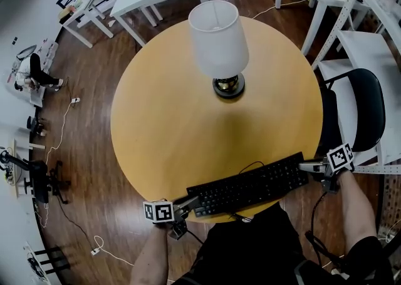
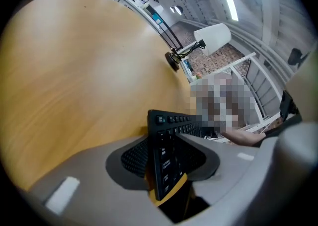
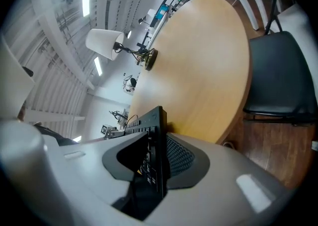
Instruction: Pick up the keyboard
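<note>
Two tools: I have the left tool (image 1: 193, 202) and the right tool (image 1: 309, 167), one on each end of the flat black computer keyboard (image 1: 250, 186).
Left tool: jaws clamped on the keyboard's left end, which stands edge-on between the pads.
Right tool: jaws clamped on the keyboard's right end, likewise edge-on between its pads.
Keyboard: spans between my two tools, over the near edge of the round tan wooden worktop (image 1: 169, 121); I cannot tell whether it is clear of the surface.
Lamp: white-shaded table lamp (image 1: 218, 39) with a dark round base, upright, well ahead of both tools.
Chair: black-seated chair (image 1: 366, 105), ahead of the right tool and off to its outer side.
</note>
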The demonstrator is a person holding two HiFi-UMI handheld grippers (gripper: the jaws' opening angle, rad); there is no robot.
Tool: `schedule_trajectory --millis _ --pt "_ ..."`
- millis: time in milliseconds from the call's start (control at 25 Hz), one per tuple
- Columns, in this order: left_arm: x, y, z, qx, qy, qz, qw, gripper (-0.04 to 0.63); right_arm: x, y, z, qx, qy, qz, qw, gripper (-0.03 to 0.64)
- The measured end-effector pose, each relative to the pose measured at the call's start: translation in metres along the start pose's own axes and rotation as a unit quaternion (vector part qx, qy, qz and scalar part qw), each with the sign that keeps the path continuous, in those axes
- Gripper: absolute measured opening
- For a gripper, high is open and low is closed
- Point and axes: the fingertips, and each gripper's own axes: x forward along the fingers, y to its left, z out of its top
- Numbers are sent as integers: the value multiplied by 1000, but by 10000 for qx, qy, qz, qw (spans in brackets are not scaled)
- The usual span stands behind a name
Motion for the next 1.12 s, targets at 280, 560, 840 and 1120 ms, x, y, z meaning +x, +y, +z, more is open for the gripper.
schedule_trajectory --millis 280,560,840,1120 --pt "-15 -7 14 38 -133 -383 9992 132 -1 -3 -5 -200 174 39 9996 106" --pt "-28 -28 32 309 -358 -484 9977 132 -10 16 0 -343 -111 88 9993 107" --pt "-69 -65 55 649 -812 -412 9937 129 -26 74 19 -697 -468 351 9958 108" --pt "-102 -113 81 810 -1489 -853 9818 127 -57 157 55 -1081 -1140 543 9861 103"
